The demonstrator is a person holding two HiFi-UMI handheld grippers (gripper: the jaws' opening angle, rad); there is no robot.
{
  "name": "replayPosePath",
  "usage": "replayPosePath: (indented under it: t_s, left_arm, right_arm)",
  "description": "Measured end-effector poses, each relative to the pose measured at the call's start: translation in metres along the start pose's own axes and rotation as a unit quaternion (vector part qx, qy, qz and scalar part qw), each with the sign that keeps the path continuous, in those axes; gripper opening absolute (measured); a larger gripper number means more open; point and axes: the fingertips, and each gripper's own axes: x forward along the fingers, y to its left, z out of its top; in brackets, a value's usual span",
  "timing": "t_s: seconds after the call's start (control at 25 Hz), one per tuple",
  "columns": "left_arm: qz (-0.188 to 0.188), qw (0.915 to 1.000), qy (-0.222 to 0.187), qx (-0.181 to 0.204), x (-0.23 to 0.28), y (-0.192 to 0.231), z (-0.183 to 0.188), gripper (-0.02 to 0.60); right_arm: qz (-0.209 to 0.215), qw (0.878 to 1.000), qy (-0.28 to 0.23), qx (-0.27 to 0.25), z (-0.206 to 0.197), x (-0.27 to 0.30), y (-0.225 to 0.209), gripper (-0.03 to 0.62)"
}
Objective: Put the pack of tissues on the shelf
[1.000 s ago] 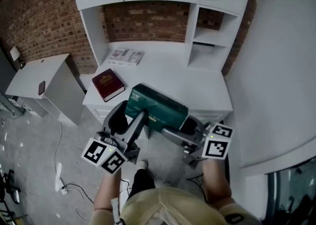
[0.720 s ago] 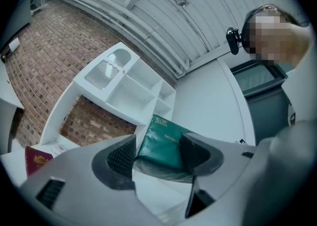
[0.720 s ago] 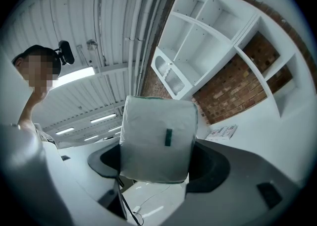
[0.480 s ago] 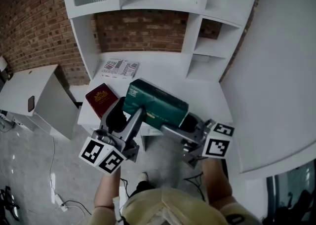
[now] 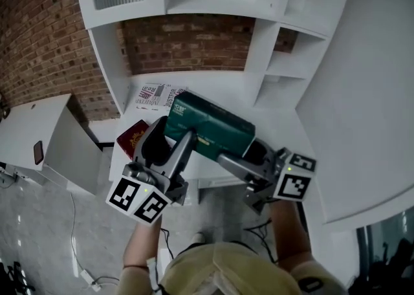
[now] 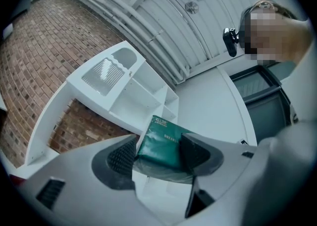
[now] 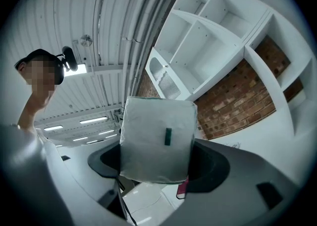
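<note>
Brick wall [image 5: 39, 41]: red-brown bricks, behind all the white furniture.
Shelf unit [image 5: 213, 8]: big and white, with open boxes in it, standing on the back of the desk.
Desk top [image 5: 220, 87]: white and flat, under the shelf unit.
Side cabinet [image 5: 32, 132]: white, off to the left of the desk.
Pack of tissues [image 5: 210, 129]: dark green and soft, tipped a bit, up in the air over the front of the desk (not on a shelf yet). A claw grips each end.
Left gripper [image 5: 169, 142]: its two jaws squeeze the left end of the pack of tissues, one black pad on each side.
Right gripper [image 5: 242, 151]: its jaws stand wide, and the pale right end of the pack of tissues fills the gap and touches both.
Red book [image 5: 132, 138]: lies on the desk's left front corner, partly hidden by the left gripper.
Magazine [image 5: 155, 95]: lies flat on the desk, behind the red book, near the brick wall.
</note>
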Motion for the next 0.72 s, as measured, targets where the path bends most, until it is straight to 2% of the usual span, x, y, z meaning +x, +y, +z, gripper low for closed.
replayPosePath:
  t_s: [0.2, 0.4, 0.52, 0.72]
  left_arm:
    - [-0.015, 0.9998, -0.007, -0.007, 0.015, 0.027, 0.010, 0.278]
    - [-0.019, 0.9997, -0.009, -0.010, 0.050, 0.047, 0.021, 0.278]
    - [-0.009, 0.9999, -0.010, 0.008, 0.076, 0.062, 0.029, 0.278]
    - [0.009, 0.9983, -0.009, 0.058, 0.122, 0.076, 0.036, 0.273]
  right_arm:
    - [-0.016, 1.000, 0.001, -0.022, 0.015, 0.025, -0.011, 0.344]
    - [-0.018, 0.997, 0.007, -0.069, 0.049, 0.043, -0.035, 0.344]
    - [-0.010, 0.996, 0.009, -0.089, 0.071, 0.056, -0.055, 0.344]
    - [-0.010, 0.991, 0.007, -0.137, 0.110, 0.066, -0.090, 0.344]
